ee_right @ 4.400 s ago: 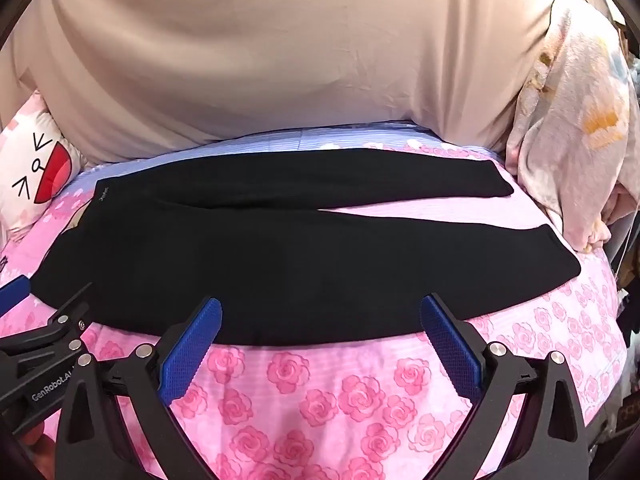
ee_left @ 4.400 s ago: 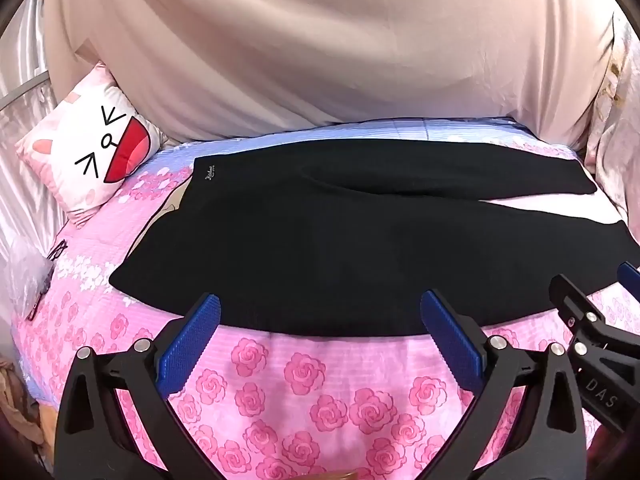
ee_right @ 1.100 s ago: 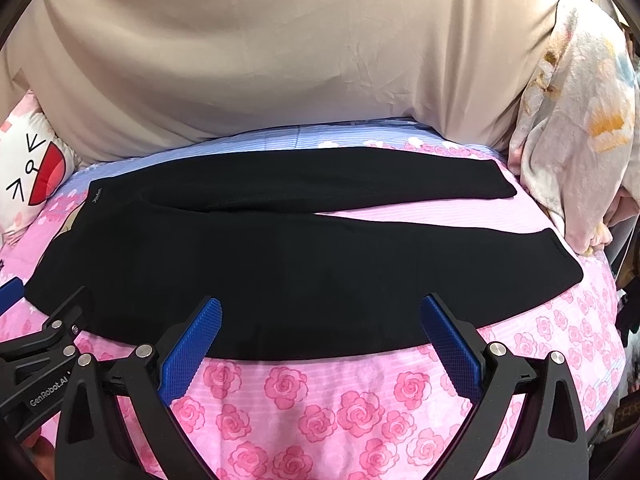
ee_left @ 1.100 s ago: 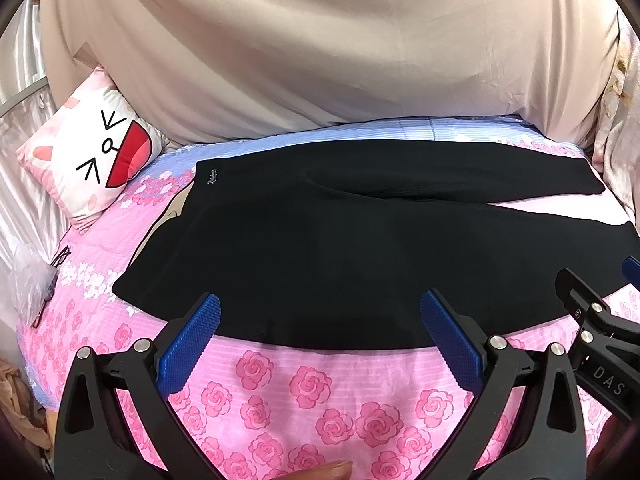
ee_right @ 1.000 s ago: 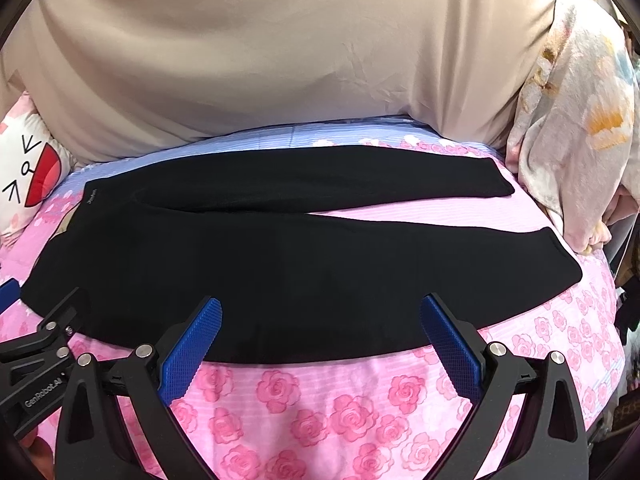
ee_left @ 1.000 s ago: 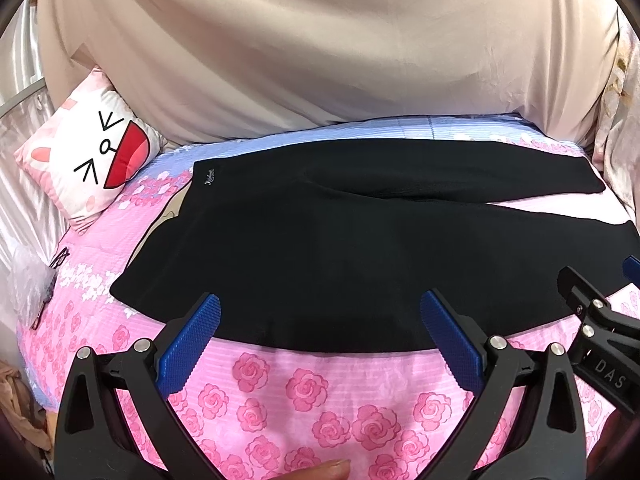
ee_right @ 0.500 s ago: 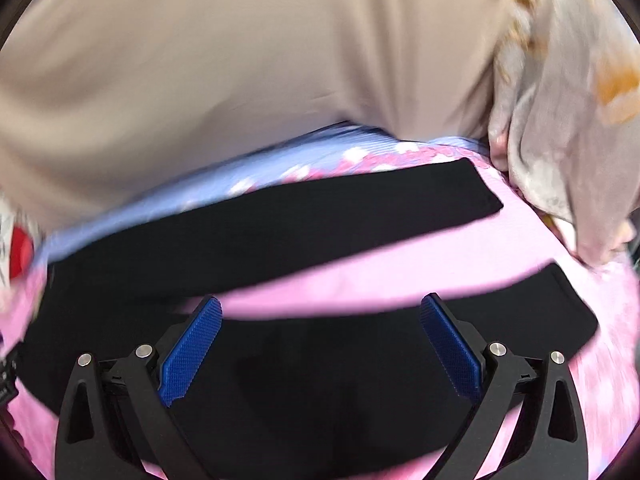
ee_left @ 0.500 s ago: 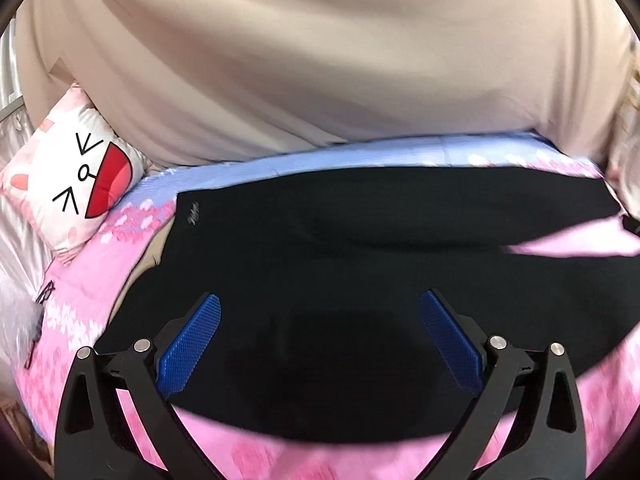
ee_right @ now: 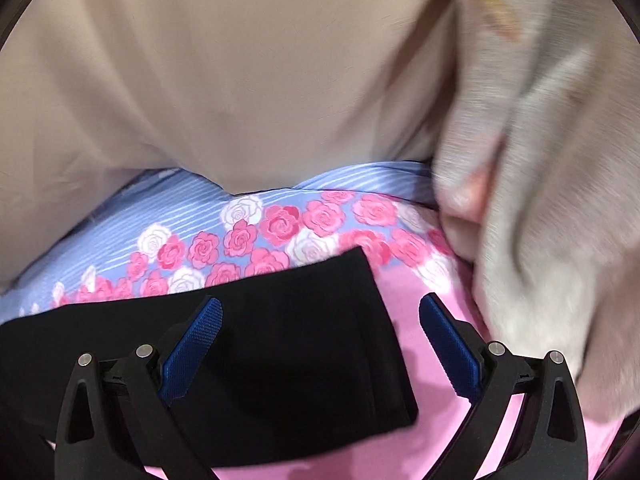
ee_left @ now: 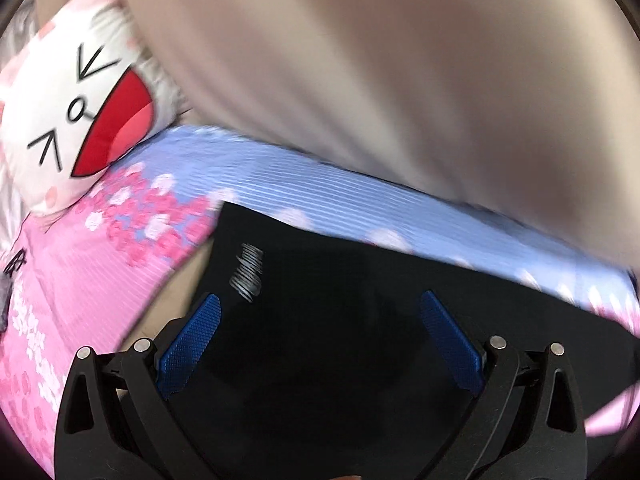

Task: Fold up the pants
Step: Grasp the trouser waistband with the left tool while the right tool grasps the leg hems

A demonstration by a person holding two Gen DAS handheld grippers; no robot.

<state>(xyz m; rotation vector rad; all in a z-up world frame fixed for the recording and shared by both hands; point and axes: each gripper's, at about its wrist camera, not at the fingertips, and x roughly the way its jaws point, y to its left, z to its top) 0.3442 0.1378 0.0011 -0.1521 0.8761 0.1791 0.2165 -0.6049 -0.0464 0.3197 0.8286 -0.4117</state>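
both tongs (ee_left: 320, 340) (ee_right: 320, 344) agape over flat matte-black pants (ee_left: 340, 320) (ee_right: 288, 340).

- Bed (ee_left: 100, 264), spread with a rose-print sheet in pink and blue stripes.
- Black pants (ee_left: 340, 320) lie flat on it.
- Cat-face pillow (ee_left: 72, 120) rests at its corner.

bare sheet (ee_right: 416, 300) right of pants (ee_right: 304, 340), blanket (ee_right: 540, 200) crowding, pillow (ee_left: 76, 120) far-left

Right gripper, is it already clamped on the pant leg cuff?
No, the right gripper hangs open over the black pants cuff, fingers spread wide.
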